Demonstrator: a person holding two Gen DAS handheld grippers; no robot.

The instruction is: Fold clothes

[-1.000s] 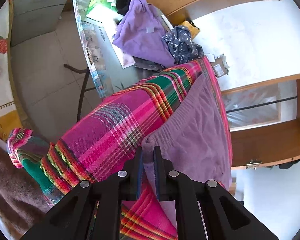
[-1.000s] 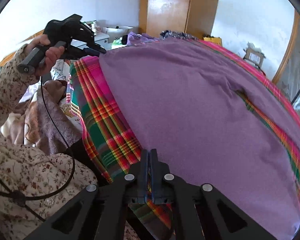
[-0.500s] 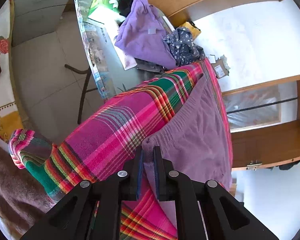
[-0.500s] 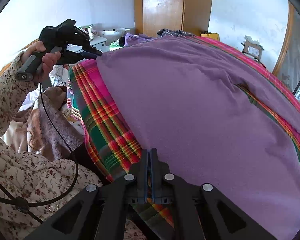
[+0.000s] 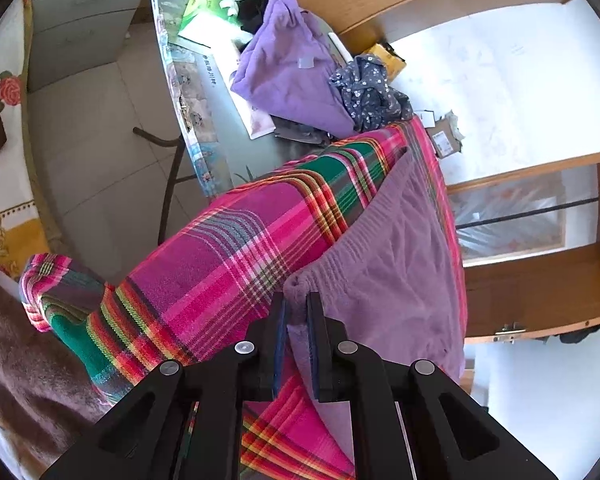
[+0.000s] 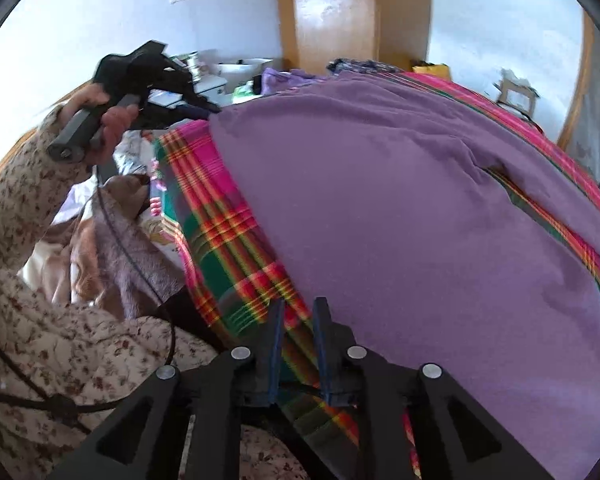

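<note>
A: How are the two hands placed?

B: The left hand-held gripper point(image 5: 296, 308) points forward over the plaid cloth point(image 5: 228, 264), its jaws nearly together and pinching the ribbed corner of the purple garment point(image 5: 396, 264). From the right wrist view the left hand point(image 6: 100, 120) shows raised at the far corner, wrapped round the black handle, a flowered sleeve point(image 6: 16, 192) running back from it.

A: And the right one?

B: The right hand-held gripper point(image 6: 298, 316) hovers at the near edge of the garment with a clear gap between its jaws — only plaid cloth shows through the gap, nothing is gripped.

A: Where does the garment lie?

B: Spread flat on the plaid cloth, which borders it on both sides.

A: What does each view add?

B: The left wrist view alone shows a bench point(image 5: 216, 120) beyond — on it a lilac garment point(image 5: 292, 76), a dark flowered garment point(image 5: 368, 92) and a green packet point(image 5: 204, 4). The right wrist view alone shows the full spread of purple and a brown blanket point(image 6: 128, 248) beside the person.
</note>
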